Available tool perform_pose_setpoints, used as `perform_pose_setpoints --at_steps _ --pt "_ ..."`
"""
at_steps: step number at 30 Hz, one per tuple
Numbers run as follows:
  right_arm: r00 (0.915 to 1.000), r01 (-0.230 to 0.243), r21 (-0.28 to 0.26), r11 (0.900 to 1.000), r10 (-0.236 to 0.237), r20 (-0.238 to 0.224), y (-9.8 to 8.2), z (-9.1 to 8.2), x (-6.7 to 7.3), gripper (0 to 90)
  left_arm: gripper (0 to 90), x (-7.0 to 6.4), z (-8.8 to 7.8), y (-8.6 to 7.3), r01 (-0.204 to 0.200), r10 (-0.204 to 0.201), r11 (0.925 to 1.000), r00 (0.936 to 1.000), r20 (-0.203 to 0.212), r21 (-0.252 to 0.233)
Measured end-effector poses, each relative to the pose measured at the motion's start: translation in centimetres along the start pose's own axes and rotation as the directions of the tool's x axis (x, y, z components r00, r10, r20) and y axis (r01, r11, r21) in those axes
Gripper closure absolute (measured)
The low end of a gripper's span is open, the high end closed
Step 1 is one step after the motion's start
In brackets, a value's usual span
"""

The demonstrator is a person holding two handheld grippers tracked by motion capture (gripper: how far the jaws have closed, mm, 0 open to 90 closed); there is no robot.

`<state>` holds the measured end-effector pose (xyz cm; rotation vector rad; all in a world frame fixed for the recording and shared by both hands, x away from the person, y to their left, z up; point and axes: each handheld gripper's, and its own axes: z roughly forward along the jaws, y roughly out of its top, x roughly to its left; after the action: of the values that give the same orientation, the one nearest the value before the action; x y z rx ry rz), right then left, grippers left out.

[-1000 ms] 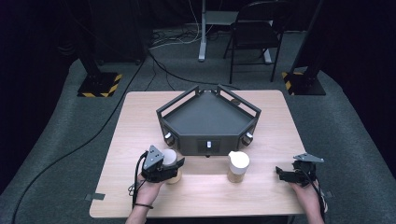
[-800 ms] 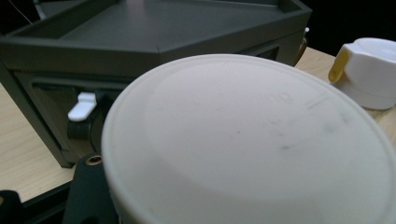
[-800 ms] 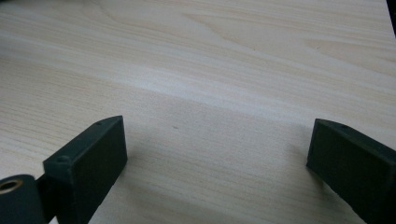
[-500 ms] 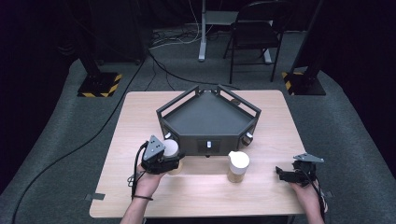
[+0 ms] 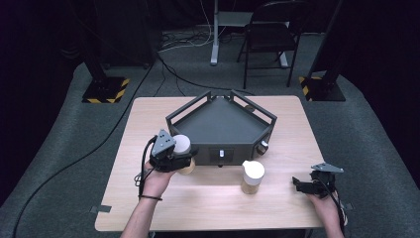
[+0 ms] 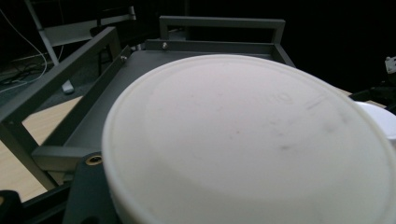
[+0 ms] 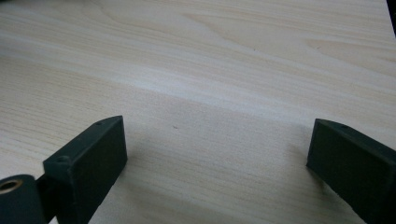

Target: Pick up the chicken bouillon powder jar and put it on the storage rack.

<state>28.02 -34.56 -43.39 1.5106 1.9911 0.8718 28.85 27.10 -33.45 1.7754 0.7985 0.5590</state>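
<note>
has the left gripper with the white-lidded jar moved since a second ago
Yes. The left gripper, shut on the white-lidded jar, has shifted toward the dark tray in the high view; the lid now sits against the tray's near left corner instead of short of it.

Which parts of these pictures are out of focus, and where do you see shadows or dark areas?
Left gripper view: the white lid is very near and soft, while the grey tray behind is clearer. Right gripper view: the wood grain of the table is sharp, and the black jaws cast soft shadows on it. High view: the table is evenly lit, but the room around is dark.
</note>
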Motion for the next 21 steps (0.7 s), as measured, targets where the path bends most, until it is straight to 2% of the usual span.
perform_pose_setpoints --at_steps 7,11,21 --pt "1.0000 0.000 0.000 1.000 0.000 0.000 0.0 0.0 0.0 3.8 35.8 0.3 0.3 1.8 -0.010 0.010 0.9999 1.0000 0.002 -0.009" --pt "1.0000 0.000 0.000 1.000 0.000 0.000 0.0 0.0 0.0 3.8 35.8 0.3 0.7 3.2 -0.034 0.034 0.9994 0.9994 -0.002 -0.005" --pt "1.0000 0.004 0.001 1.000 -0.004 -0.003 0.0 0.0 0.0 3.6 35.8 0.7 2.3 5.1 -0.034 0.034 0.9994 0.9987 -0.039 -0.005"
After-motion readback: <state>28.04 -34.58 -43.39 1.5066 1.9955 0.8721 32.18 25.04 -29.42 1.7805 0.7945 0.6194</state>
